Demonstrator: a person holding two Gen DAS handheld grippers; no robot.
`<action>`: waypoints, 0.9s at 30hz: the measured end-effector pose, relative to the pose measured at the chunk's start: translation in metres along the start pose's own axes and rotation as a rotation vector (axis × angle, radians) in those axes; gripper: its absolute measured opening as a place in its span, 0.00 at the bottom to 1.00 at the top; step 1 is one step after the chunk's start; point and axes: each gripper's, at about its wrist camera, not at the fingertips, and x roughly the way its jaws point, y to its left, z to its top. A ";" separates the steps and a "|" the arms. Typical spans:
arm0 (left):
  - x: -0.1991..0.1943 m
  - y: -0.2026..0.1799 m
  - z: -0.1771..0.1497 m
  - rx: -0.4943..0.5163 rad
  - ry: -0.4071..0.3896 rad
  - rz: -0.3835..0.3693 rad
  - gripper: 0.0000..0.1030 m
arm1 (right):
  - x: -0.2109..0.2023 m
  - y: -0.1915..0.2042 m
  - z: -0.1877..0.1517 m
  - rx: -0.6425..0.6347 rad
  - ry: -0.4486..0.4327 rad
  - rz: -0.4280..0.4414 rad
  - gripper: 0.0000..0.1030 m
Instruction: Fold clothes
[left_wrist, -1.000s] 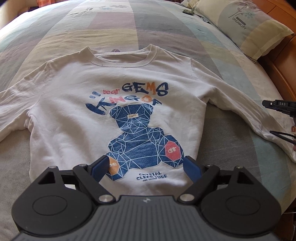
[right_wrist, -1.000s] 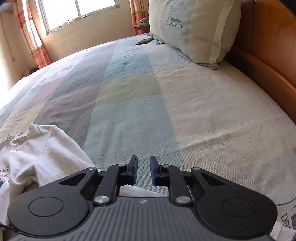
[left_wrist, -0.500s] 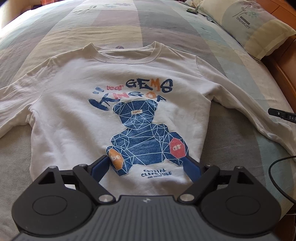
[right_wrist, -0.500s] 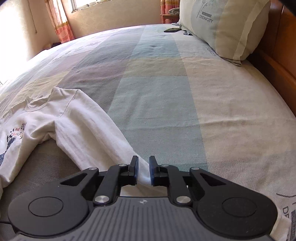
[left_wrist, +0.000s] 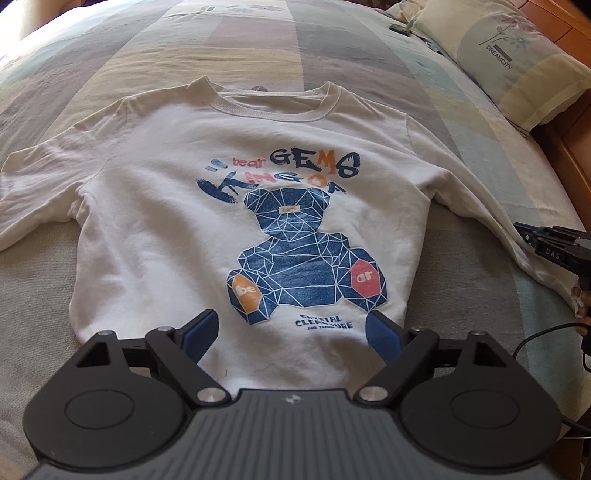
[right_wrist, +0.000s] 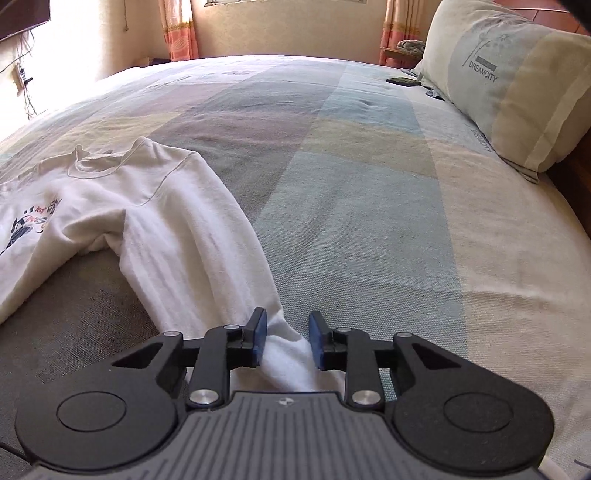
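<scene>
A white sweatshirt (left_wrist: 177, 221) with a blue bear print lies flat, front up, on the bed, its collar away from me. My left gripper (left_wrist: 291, 325) hovers over the hem, open wide, with nothing between its blue pads. The sweatshirt's right sleeve (right_wrist: 207, 258) runs down towards my right gripper (right_wrist: 286, 338). That gripper is open by a narrow gap, and the sleeve end lies between its fingers. Seen from the left wrist camera, the right gripper (left_wrist: 526, 230) is at the far right edge, over the sleeve's lower end.
The bed's patchwork cover (right_wrist: 351, 177) stretches far beyond the sweatshirt. A pillow (right_wrist: 517, 85) leans on the wooden headboard (left_wrist: 569, 158) at the right. A dark phone (right_wrist: 403, 81) lies near the pillow. A black cable (left_wrist: 543, 332) hangs at the bed's right edge.
My right gripper swung left over the sleeve, and its fingers spread from almost shut to a wider gap around the sleeve end. The left gripper drew slightly closer to the hem.
</scene>
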 end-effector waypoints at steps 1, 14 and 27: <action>0.000 -0.001 0.000 0.003 -0.002 0.000 0.84 | 0.003 0.003 0.000 -0.017 0.002 0.004 0.13; -0.018 0.002 -0.003 -0.017 -0.044 0.027 0.84 | 0.014 -0.045 0.052 0.080 -0.066 -0.077 0.11; -0.036 0.015 -0.018 -0.046 -0.053 0.079 0.84 | 0.069 0.009 0.106 -0.071 -0.077 0.162 0.43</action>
